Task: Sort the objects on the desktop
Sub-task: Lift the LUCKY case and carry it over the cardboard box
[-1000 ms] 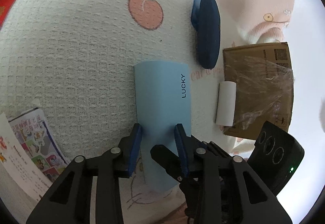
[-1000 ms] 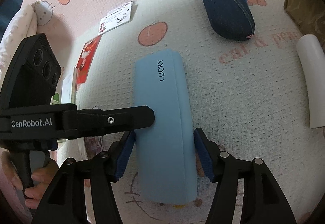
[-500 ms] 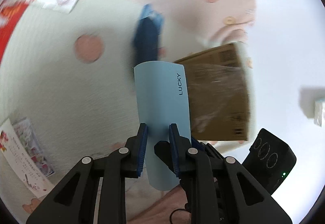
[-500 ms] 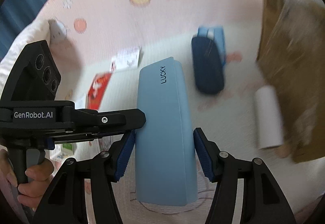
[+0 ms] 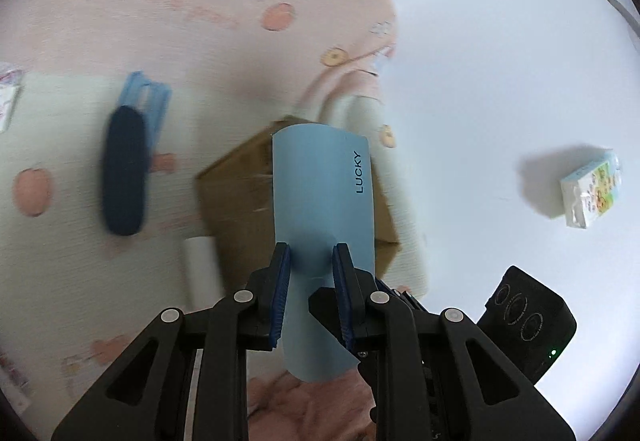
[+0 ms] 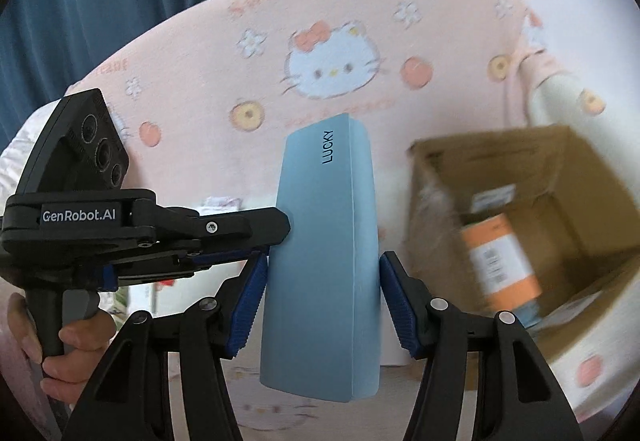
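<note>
Left wrist view: the left gripper (image 5: 309,261) reaches up from the bottom centre of the frame, angled downward, its two blue-padded fingers (image 5: 280,281) closed on the near part of the light blue case (image 5: 322,201) marked LUCKY. The pads press on what looks like the thin side of the case. The case's long axis runs from the bottom centre up toward mid-frame, its far end over the cardboard box (image 5: 240,201) and clear of the surface below. At lower right sits the black body of the right gripper (image 5: 528,329), with three round lenses. One dark blue pouch (image 5: 122,171) lies at left on a light blue holder, one white roll (image 5: 202,265) just left of the box, and one small printed packet (image 5: 592,189) alone at right on the white floor. The pink cartoon-print bedding (image 5: 180,21) fills the upper left; all of it is blurred.

Right wrist view: the right gripper (image 6: 322,297) comes up from the bottom, its two fingers clamped on the two broad sides of the same case, which points up the frame, lettering at the far end. From the left the left gripper crosses level and meets the case's left edge; a hand (image 6: 60,329) grips its handle at lower left. One open box at right holds an orange-labelled carton (image 6: 500,261).
</note>
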### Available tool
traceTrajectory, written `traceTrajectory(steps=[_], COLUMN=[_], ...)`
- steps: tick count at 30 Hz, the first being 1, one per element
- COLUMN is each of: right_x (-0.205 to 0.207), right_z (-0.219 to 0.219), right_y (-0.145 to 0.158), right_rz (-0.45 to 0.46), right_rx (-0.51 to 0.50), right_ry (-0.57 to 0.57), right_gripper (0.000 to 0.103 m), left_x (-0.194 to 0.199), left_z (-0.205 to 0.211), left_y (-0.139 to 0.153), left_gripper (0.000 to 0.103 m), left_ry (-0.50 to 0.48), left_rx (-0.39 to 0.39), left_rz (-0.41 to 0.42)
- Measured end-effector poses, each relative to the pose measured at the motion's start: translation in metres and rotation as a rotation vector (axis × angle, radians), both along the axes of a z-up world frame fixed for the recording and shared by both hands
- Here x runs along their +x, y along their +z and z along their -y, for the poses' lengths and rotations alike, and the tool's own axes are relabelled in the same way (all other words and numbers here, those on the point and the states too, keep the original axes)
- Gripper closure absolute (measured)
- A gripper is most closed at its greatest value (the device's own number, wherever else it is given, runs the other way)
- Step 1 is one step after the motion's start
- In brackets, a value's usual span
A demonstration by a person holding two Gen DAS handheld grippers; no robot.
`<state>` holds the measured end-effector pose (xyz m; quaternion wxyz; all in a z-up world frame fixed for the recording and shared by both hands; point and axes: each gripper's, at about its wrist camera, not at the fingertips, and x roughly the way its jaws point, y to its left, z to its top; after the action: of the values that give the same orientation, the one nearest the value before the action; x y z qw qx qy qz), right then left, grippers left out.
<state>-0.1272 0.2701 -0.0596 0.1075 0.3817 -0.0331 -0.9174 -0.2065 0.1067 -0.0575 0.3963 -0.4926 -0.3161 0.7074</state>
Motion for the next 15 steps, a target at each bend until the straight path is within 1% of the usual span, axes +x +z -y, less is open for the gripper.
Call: traceTrajectory(steps=[3,5,7,11,13,15], right_x=[-0.002,-0.006,-0.006,-0.011,-0.016,-0.022], right_z=[-0.026,-0.047,-0.066,-0.096,-0.113,-0.127], right_y=[0.006,0.012,0.018,0.02,0.016,0.01], right_rz=[0.0,0.001,-0.006,0.014,0.029,0.051], right_rx=[0.0,-0.005,0.011,0.007,-0.002,-0.021], right_ry=[-0.021,-0.039,-0.055,-0.073,-0.074,-0.068], right_gripper=[0.047,0.047,0.047,0.047,0.047,0.047], left_x=[-0.004,-0.008,-0.008,-0.006,-0.009,-0.015], left_z=[-0.026,-0.05,-0.066,-0.103,-0.118,-0.131], left_y=[0.011,0.014,0.015,0.022,0.02,0.014], left_gripper=[0.079,0.079,0.079,0.079,0.079,0.079], left_ry=[-0.031,-0.044,-0.056,-0.079,-0.092,-0.102], left_rx=[0.01,0.029,0.044,-0.01,-0.03,-0.053], left_rz=[-0.015,-0.001,0.01,-0.03,-0.03,-0.009])
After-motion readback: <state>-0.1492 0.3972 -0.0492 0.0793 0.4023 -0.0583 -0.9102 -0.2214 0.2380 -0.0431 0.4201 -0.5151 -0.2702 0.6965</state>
